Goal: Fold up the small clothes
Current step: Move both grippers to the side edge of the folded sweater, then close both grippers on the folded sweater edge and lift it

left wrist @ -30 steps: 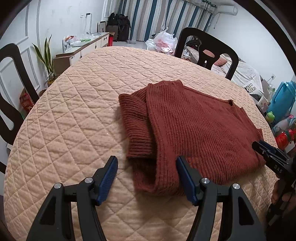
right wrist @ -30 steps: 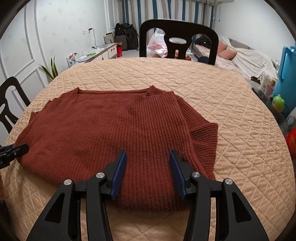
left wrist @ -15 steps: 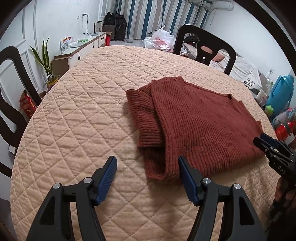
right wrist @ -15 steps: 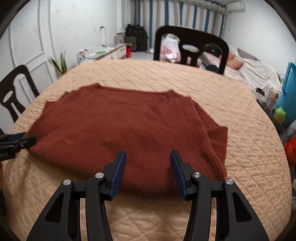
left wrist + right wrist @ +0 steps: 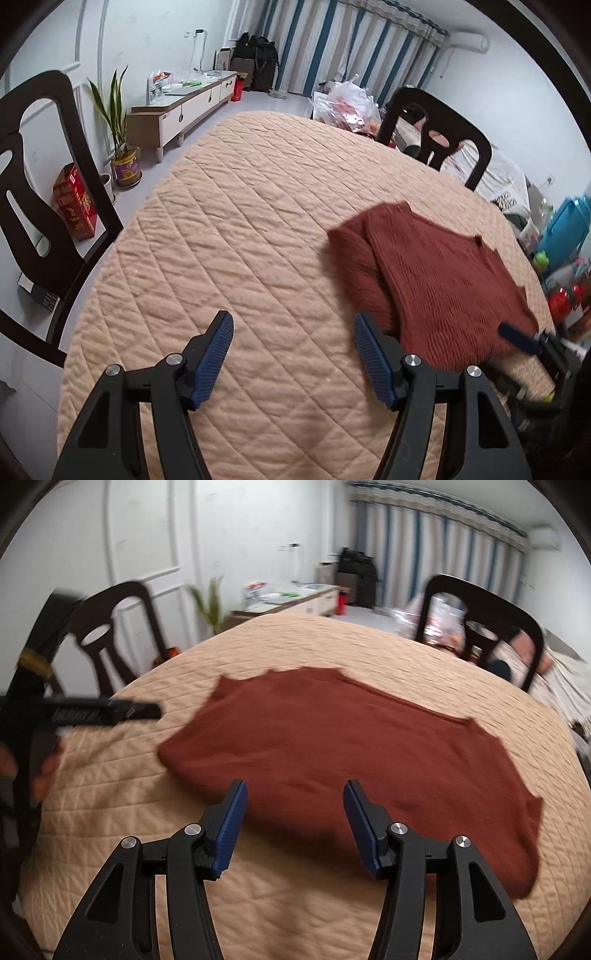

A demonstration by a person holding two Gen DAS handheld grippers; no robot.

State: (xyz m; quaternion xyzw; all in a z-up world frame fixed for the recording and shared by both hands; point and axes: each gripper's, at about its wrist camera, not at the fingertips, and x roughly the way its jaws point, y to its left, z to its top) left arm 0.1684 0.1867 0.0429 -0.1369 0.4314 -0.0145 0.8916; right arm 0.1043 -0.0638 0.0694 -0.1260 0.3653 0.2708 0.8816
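Both grippers had let go and pulled away from the rust-red ribbed knit sweater (image 5: pixel 439 284). One second before, the left black gripper with blue ridged pads (image 5: pixel 293 356) had its fingers on either side of the sweater's near folded edge. Now its fingers were spread wide over bare peach quilted table cover (image 5: pixel 236 229), and the sweater sat at the right of the left wrist frame, apart from it. The right black gripper with blue pads (image 5: pixel 294 825) was spread wide too, holding nothing, with the sweater's near edge just in front of it in the middle of the right wrist frame. That picture was blurry, so the gripper was likely moving. The sweater lay flat on the round table with its sleeve tucked in at the side. This fold looked finished, and the grippers were probably getting ready for the next grab.
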